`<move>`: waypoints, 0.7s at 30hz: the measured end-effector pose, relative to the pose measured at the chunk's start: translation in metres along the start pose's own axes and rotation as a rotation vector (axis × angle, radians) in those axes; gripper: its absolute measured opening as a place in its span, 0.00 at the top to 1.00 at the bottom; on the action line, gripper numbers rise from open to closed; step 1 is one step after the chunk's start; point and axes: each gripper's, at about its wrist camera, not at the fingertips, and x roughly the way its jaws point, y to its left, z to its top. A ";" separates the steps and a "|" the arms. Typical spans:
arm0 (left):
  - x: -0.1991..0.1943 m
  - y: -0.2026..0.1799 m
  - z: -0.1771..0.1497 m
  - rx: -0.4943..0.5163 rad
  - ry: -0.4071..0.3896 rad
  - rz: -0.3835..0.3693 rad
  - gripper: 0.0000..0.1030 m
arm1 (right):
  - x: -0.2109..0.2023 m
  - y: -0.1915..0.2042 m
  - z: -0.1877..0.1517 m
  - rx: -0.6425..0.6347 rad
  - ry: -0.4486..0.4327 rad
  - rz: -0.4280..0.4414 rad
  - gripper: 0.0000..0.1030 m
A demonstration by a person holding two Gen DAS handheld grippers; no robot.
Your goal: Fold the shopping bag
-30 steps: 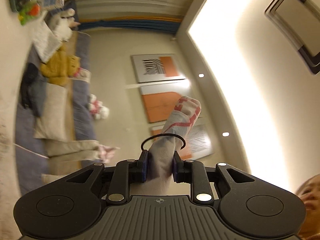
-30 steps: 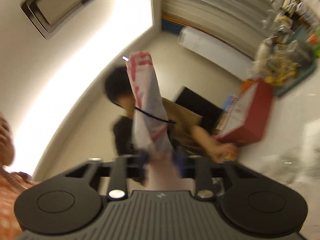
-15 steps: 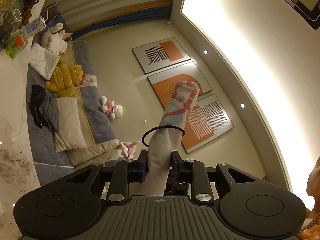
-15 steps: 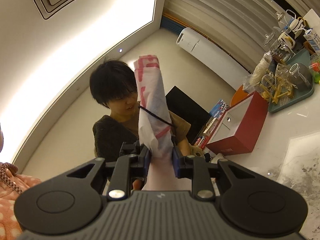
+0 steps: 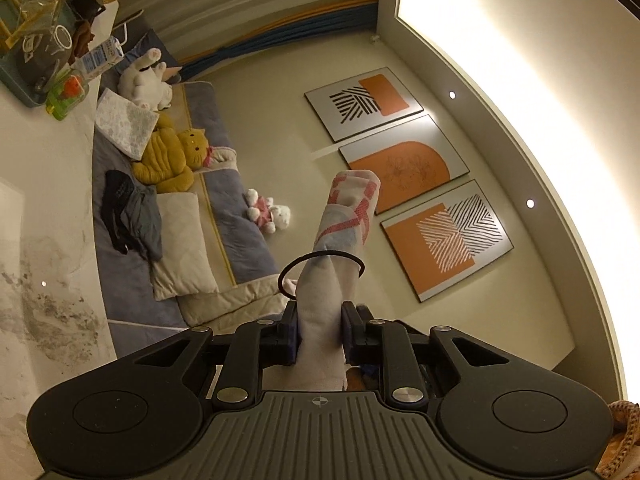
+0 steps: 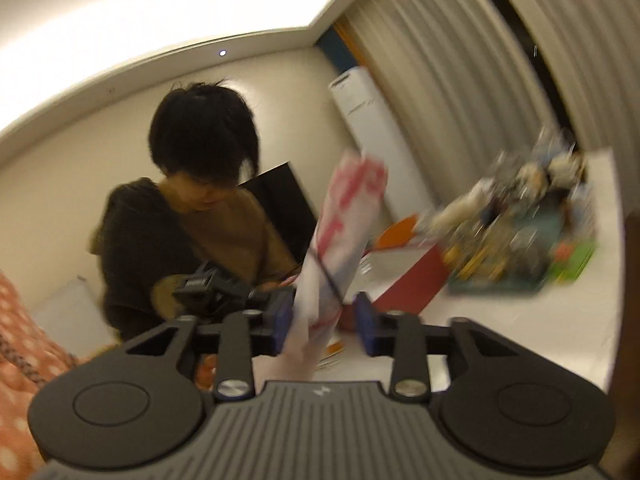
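Observation:
The shopping bag (image 5: 340,240) is rolled into a white bundle with red print, ringed by a black elastic band (image 5: 320,270). In the left wrist view my left gripper (image 5: 320,334) is shut on the bundle's lower end and holds it upright in the air. In the right wrist view the same bundle (image 6: 344,232) stands between the pads of my right gripper (image 6: 324,324). The jaws are spread wider than the bundle, with a gap on the right side. That view is motion-blurred.
A sofa (image 5: 168,240) with cushions and stuffed toys and three framed pictures (image 5: 408,172) lie beyond the left gripper. A person (image 6: 192,220), a red box (image 6: 404,280) and a cluttered tray (image 6: 520,248) on a white table lie beyond the right.
My right gripper has opened and let go of the bundle, and its view has swung and blurred. My left gripper keeps its hold while tilting down toward the sofa.

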 end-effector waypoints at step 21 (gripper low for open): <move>0.011 -0.006 -0.010 0.002 0.061 -0.079 0.79 | 0.025 0.045 0.023 -0.358 0.153 -0.032 0.96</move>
